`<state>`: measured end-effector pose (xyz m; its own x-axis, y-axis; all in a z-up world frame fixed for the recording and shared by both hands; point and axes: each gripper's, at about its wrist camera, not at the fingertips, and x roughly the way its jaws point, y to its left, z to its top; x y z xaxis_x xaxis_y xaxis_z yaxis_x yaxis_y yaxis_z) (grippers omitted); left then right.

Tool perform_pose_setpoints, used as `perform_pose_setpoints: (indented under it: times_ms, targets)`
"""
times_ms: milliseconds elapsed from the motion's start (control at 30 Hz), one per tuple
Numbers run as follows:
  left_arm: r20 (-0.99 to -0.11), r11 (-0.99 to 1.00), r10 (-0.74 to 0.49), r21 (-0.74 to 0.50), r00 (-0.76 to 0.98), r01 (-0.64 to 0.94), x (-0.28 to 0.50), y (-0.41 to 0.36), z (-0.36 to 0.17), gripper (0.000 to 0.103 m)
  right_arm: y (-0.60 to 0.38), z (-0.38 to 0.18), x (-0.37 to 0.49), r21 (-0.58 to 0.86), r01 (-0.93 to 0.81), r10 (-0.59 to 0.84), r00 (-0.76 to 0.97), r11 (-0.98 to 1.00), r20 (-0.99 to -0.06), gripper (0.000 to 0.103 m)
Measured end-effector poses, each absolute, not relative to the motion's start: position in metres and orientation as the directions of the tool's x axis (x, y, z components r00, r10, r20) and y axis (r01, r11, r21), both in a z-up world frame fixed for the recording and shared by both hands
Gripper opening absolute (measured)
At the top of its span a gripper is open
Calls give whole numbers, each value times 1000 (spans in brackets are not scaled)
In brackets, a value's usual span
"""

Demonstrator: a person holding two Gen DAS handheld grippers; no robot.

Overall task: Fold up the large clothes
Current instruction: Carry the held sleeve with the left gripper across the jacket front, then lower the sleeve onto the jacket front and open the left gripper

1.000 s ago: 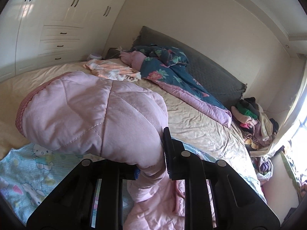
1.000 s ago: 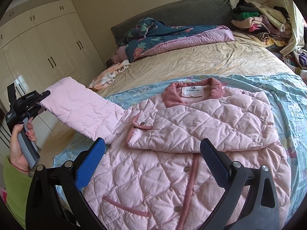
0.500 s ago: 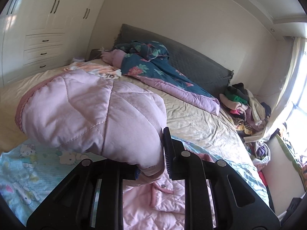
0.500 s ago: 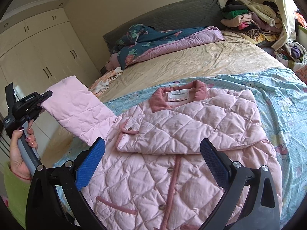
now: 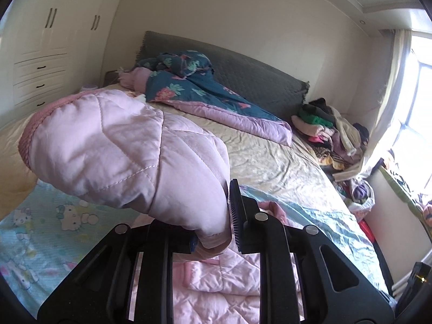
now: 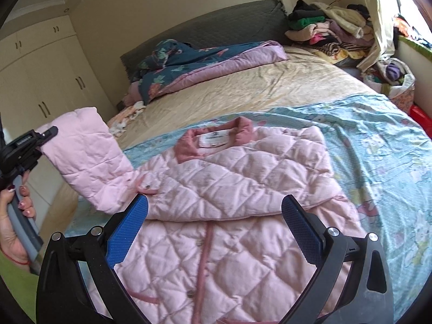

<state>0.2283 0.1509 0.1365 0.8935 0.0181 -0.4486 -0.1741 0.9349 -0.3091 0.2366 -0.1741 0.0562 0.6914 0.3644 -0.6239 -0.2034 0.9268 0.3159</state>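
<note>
Pink quilted jacket (image 6: 229, 216), puffy and stitched in diamond panels, lies front-up on a pale blue cartoon-print sheet (image 6: 378, 140) spread over the bed, directly ahead of and beneath the right gripper's fingers. Its darker rose collar (image 6: 189, 148) frames a white rectangular label, and a rose placket with small round buttons runs down the middle. One sleeve is folded flat across the chest, its cuff ending near a rose-trimmed pocket flap just beyond the right gripper's left finger.

The right gripper (image 6: 216, 229) hovers over the jacket's lower front with its fingers spread wide, the blue ridged pads (image 6: 127, 232) touching nothing.

The other sleeve (image 5: 121, 156) is lifted off the sheet. The left gripper (image 5: 213, 229) pinches it between its black fingers, the soft padding bulging up and to the left of them, with a ribbed rose cuff at the far end. In the right wrist view the sleeve stretches from the jacket's shoulder out to the left gripper (image 6: 40, 137).

Beyond both pairs of fingers stretches a wrinkled beige bedsheet (image 6: 256, 86), a rumpled teal floral quilt with lilac lining (image 6: 194, 62) against a grey padded headboard (image 5: 256, 75), and a heap of mixed clothes (image 6: 329, 32).
</note>
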Motion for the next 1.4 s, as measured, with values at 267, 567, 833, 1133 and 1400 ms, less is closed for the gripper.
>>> perform_pose_setpoints:
  times_ms: [267,567,833,1133,1400]
  targets:
    - [-474,963,-38,-252,880,-95,245,104,116,12,-196,41,244,336,-154,345,689,929,-638,99]
    - [-522,980,-110,-198,845,5,272,47,84,12,-221,30,249,361,-112,333,691,926,-642,99]
    - [-571,984,-166,-149,804,97,287,7,53,13,-246,18,254,376,-52,304,695,925,-651,99]
    - [-639,982,-174,-52,750,183,293,-33,15,18,-271,6,260,399,6,282,698,917,-658,99]
    - [-723,971,-176,-16,668,239,293,-52,-13,74,-280,-1,264,421,31,285,692,907,-663,99]
